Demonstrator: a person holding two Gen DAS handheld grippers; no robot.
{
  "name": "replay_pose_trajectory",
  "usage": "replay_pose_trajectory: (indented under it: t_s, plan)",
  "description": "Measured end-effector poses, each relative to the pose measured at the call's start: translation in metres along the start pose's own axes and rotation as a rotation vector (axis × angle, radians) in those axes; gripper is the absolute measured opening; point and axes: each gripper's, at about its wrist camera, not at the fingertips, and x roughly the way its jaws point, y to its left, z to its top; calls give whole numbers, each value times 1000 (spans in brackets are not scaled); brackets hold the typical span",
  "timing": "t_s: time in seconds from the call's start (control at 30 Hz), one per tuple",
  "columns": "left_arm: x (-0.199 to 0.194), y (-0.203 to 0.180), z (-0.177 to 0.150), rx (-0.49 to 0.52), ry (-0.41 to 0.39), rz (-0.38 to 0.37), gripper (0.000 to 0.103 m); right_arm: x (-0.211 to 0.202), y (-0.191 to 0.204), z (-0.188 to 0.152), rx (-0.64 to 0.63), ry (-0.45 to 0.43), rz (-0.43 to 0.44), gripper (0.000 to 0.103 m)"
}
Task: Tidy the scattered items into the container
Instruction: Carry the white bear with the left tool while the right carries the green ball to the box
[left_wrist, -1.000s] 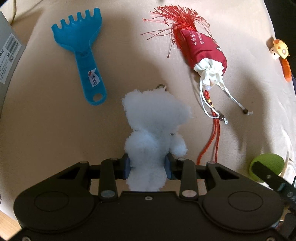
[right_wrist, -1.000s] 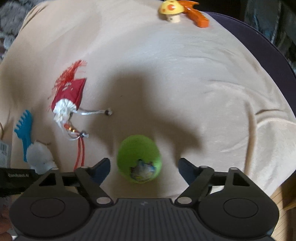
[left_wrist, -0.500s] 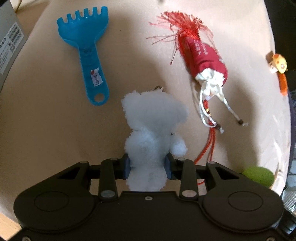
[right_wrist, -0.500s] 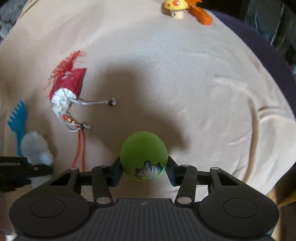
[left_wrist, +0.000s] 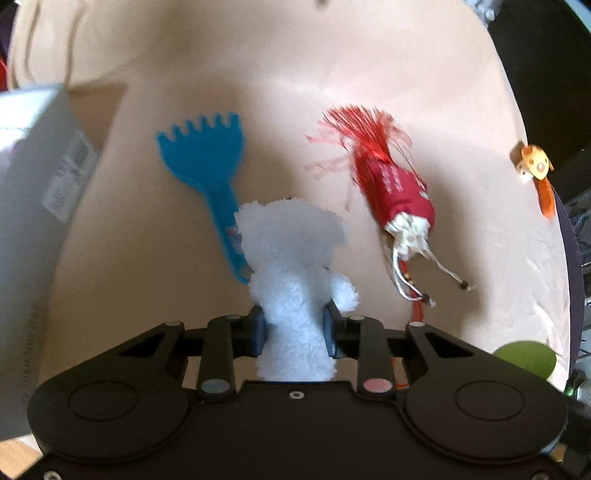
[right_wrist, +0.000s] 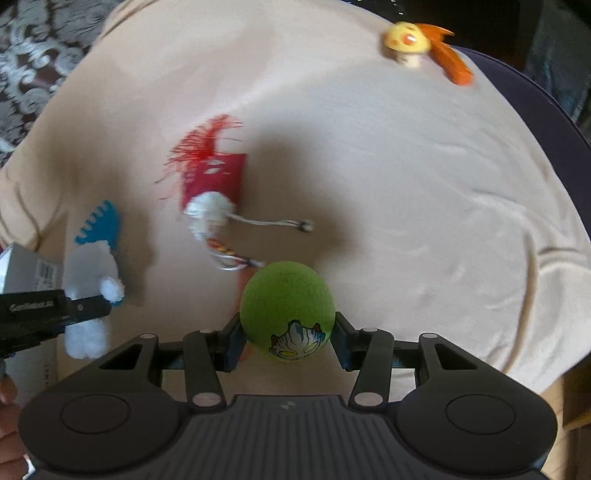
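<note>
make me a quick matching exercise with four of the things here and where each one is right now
Things:
1. white plush bear
2. green ball
3. blue rake
4. mushroom toy

Places:
a. lying flat on the cloth beside the grey box
b. clamped in the right tool
c. near the far edge of the cloth
d. squeezed in the left tool, whose jaws are closing

Pairs: 1-d, 2-b, 3-a, 4-c
</note>
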Motion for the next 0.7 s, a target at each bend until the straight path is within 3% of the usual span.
replay_pose_trajectory:
  t_s: [0.27,0.7]
  plan:
    - [-50,53,-8,-50,-53,108,29,-18,74,7,-132,24,96,49]
    - [-121,144,-84,-186,-95,237,29,-69,204,-38,-414,130,280,49]
